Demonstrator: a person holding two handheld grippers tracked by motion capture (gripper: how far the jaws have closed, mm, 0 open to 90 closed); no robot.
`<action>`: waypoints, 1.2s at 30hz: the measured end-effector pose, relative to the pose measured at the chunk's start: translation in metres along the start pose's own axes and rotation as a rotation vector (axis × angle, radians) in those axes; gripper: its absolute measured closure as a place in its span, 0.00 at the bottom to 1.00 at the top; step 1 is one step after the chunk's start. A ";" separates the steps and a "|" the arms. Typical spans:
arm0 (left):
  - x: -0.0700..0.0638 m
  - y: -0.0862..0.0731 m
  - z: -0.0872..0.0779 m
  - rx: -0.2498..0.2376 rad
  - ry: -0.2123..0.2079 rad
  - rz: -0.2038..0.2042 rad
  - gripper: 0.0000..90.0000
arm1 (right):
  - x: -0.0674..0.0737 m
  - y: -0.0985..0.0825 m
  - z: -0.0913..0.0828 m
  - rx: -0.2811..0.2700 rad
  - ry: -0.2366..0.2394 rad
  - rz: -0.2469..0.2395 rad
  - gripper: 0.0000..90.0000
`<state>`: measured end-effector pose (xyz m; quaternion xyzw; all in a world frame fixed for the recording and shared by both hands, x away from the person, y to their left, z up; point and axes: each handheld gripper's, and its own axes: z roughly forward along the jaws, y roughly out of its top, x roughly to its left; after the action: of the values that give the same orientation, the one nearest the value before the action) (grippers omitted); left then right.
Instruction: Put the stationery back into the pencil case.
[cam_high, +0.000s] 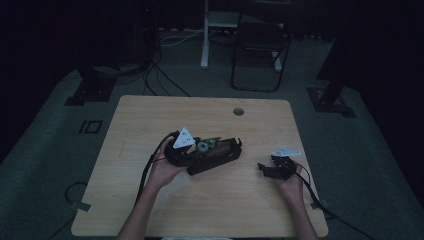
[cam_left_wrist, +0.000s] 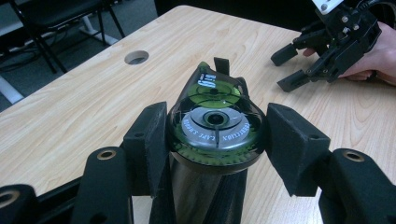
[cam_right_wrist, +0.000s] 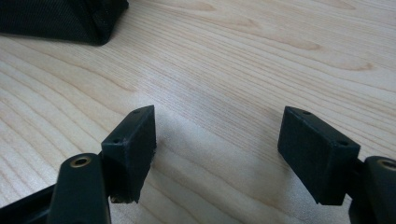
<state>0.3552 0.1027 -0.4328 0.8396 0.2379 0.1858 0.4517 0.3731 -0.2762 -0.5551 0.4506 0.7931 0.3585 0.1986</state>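
I had the left gripper (cam_left_wrist: 215, 135) closed on a correction tape dispenser (cam_left_wrist: 215, 122), its two black pads pressing the sides of the round green body. In the left gripper view the dispenser sat flat between the jaws with its grey printed disc facing up and its narrow tip pointing away from me, toward the far side of the table (cam_left_wrist: 93, 93). Under it was a dark pouch (cam_left_wrist: 205, 196), and the dispenser was at the pouch's mouth; I could not tell whether it rested on the fabric or hung just above it.

From the high view the left gripper (cam_high: 192, 150) lay near the middle of the table (cam_high: 150, 115), with the pouch (cam_high: 220, 157) stretched out to its right and the dispenser (cam_high: 204, 146) showing as a small green spot at the pouch's near end.

My right gripper (cam_high: 267, 167) was well apart from all that, low over the right side of the table. In the right gripper view its jaws (cam_right_wrist: 217, 154) stood apart with nothing between them, bare wood (cam_right_wrist: 224, 70) beneath, and a corner of the pouch (cam_right_wrist: 60, 21) at the top left. The left gripper view also caught that right gripper (cam_left_wrist: 292, 67) farther off, jaws parted, held in a hand (cam_left_wrist: 373, 56).
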 end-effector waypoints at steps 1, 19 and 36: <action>0.000 0.000 0.001 0.002 0.000 0.001 0.46 | 0.000 0.000 0.000 -0.002 -0.001 -0.002 0.31; 0.003 0.000 0.015 0.016 -0.013 -0.007 0.46 | 0.000 0.000 0.000 -0.003 -0.001 -0.002 0.31; 0.007 -0.005 0.034 0.053 -0.022 -0.012 0.46 | 0.000 0.000 0.000 -0.002 -0.001 -0.001 0.31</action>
<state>0.3775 0.0865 -0.4545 0.8518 0.2428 0.1675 0.4330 0.3732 -0.2762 -0.5553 0.4501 0.7929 0.3589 0.1995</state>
